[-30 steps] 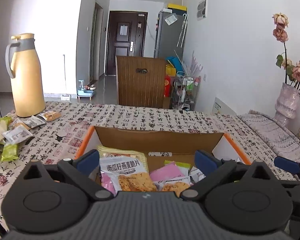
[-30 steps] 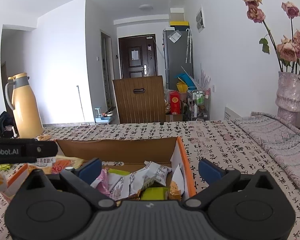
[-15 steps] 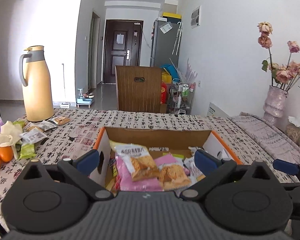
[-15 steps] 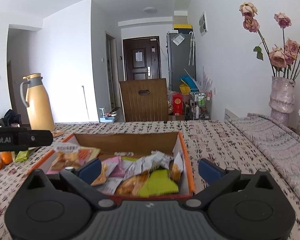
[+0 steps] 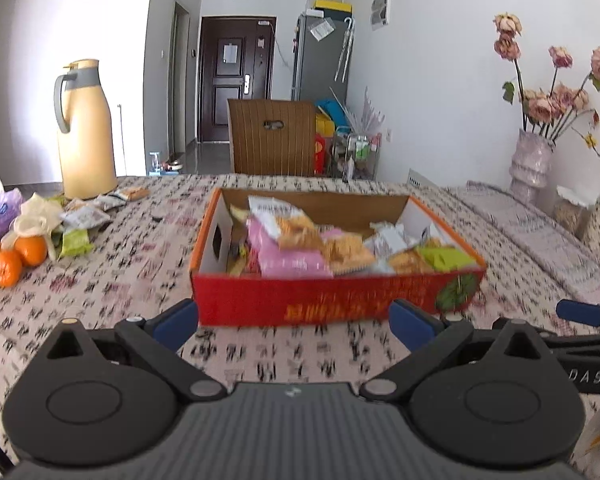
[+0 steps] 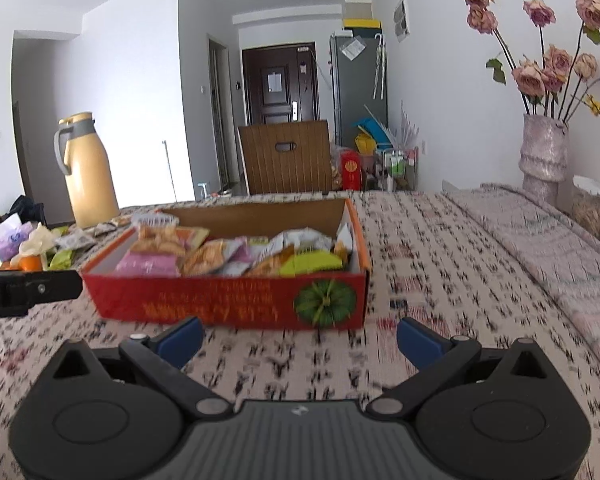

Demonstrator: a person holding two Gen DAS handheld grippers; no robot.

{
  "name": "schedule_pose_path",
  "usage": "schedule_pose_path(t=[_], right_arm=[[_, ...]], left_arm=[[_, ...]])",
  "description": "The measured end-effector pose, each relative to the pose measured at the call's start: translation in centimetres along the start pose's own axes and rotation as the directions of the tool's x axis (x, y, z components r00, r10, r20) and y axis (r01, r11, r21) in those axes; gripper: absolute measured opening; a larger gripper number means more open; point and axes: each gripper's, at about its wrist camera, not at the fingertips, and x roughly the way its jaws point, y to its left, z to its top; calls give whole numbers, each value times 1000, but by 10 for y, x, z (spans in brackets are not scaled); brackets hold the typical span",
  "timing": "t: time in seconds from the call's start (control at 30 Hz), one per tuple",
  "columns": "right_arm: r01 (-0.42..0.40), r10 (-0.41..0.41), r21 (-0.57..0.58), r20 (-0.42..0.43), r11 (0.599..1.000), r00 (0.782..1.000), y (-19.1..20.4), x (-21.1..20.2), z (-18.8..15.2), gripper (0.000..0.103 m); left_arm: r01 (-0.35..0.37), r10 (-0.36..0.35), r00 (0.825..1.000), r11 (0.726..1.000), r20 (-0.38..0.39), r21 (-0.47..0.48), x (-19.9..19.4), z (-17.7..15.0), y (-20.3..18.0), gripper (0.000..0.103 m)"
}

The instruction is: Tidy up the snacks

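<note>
Both of your grippers have pulled back from the box [image 5: 332, 304]: half a second ago they hung over its near wall, and now its whole red front shows ahead of them. Your left gripper [image 5: 294, 318] has its jaws spread wide with nothing between them, just short of that front. Your right gripper [image 6: 300, 336] is the same, wide apart and holding nothing, before the box's right front corner.

You look to be between picks, with the last packet dropped and the next one to fetch. Loose packets [image 5: 86, 216] lie on the tablecloth [image 5: 140, 272] well to the left of the box, near the oranges [image 5: 14, 258] and in front of the flask [image 5: 85, 130]. Your left gripper is the nearer one, so swing it left of the box and come down flat over one packet.

Inside the box sits a heap of snack packets [image 6: 228, 256]: pink ones toward the left, a green one at the right end, biscuit packs between. Motion blur hides the labels, so I cannot tell the kinds.
</note>
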Motion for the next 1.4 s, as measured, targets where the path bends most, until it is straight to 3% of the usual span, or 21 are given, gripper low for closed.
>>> schedule_pose_path(t=[0.53, 1.4], right_arm=[[-13, 13, 2, -70, 1000, 997, 4, -22, -34, 103], [-11, 11, 2, -73, 1000, 997, 4, -24, -35, 103]], left_arm=[[11, -12, 996, 1000, -87, -9, -16, -44, 7, 103], [18, -18, 997, 1000, -74, -7, -25, -46, 6, 103]])
